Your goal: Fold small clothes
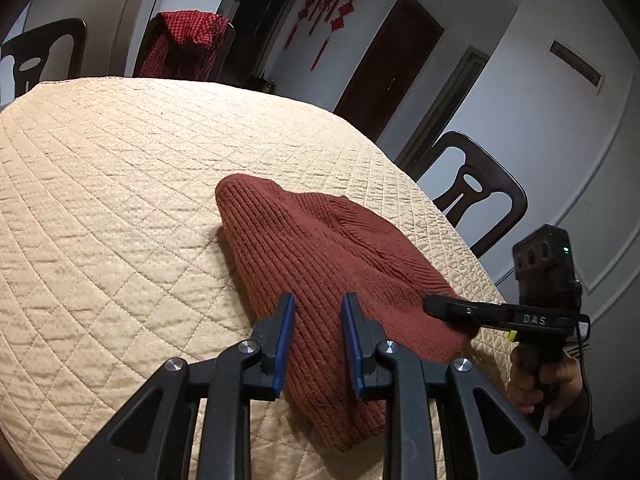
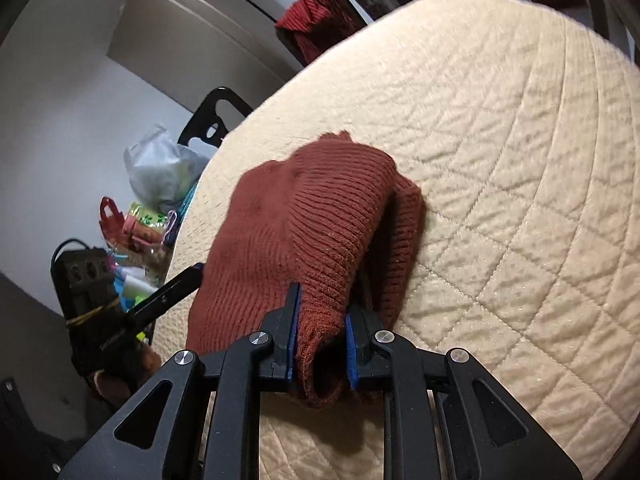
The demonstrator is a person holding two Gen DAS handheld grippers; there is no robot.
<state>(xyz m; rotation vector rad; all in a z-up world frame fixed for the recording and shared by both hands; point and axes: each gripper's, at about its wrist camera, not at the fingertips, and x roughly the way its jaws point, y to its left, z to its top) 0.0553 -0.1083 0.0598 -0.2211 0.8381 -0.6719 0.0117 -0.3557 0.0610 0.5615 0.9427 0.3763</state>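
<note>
A rust-red ribbed knit garment (image 1: 320,248) lies on the cream quilted table cover (image 1: 100,200). My left gripper (image 1: 318,304) hovers over its near end with the jaws apart and nothing pinched between the blue pads. My right gripper (image 2: 322,304) is shut on the garment's (image 2: 312,216) near edge, which bunches between its blue pads and lifts a fold off the cover (image 2: 520,160). The right gripper's fingers also show in the left wrist view (image 1: 440,306), at the garment's right edge. The left gripper's finger shows in the right wrist view (image 2: 168,292), at the garment's left edge.
Dark wooden chairs (image 1: 476,192) stand around the table; one carries a red checked cloth (image 1: 184,40). Bags and clutter (image 2: 152,200) sit on the floor beyond the table's left edge. The table edge (image 1: 460,220) is close to the garment.
</note>
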